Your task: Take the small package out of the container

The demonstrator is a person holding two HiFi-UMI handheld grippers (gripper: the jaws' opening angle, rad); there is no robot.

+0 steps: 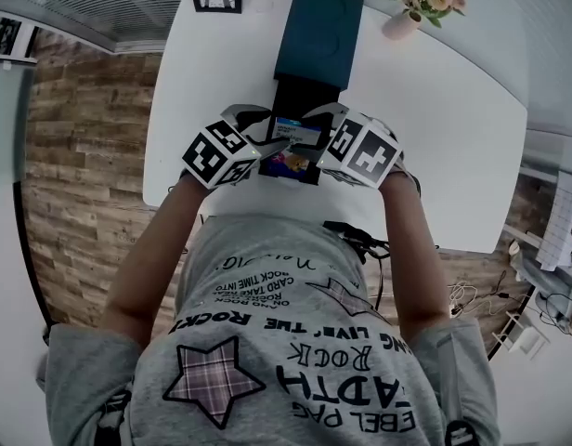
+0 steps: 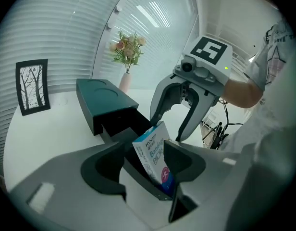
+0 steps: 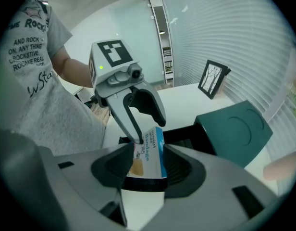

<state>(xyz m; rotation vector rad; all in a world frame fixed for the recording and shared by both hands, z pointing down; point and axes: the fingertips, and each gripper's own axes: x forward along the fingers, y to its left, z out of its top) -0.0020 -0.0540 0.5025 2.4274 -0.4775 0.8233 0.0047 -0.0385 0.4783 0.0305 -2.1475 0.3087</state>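
Standing tilted in the black open tray of the container point(image 1: 305, 89), the small package point(image 1: 295, 130) shows a blue-and-white face with "Bandage" printed on it, its lower end down behind the tray's front wall

The right tool point(image 1: 314, 137) is clamped on the small package point(image 3: 147, 153): in the right gripper view both jaws of the right tool point(image 3: 147, 165) press against the two narrow side edges, with the printed face filling the gap between them

The left tool point(image 1: 266, 136) is spread wide. In the left gripper view the small package point(image 2: 155, 153) stands between the jaws of the left tool point(image 2: 144, 165), close against one jaw and clear of the other. Seen from the right gripper view, one tip of the left tool point(image 3: 147, 129) meets the package's top edge and the other curls clear behind it

Facing it in the left gripper view, the right tool point(image 2: 166, 130) arches over the package's far side

Behind the tray, the container's teal cover point(image 2: 102, 100) has a round recess on top. All of it rests on a white bench point(image 1: 435, 128), which also carries a framed tree picture point(image 2: 31, 85) and a vase of flowers point(image 2: 128, 49) near the far edge
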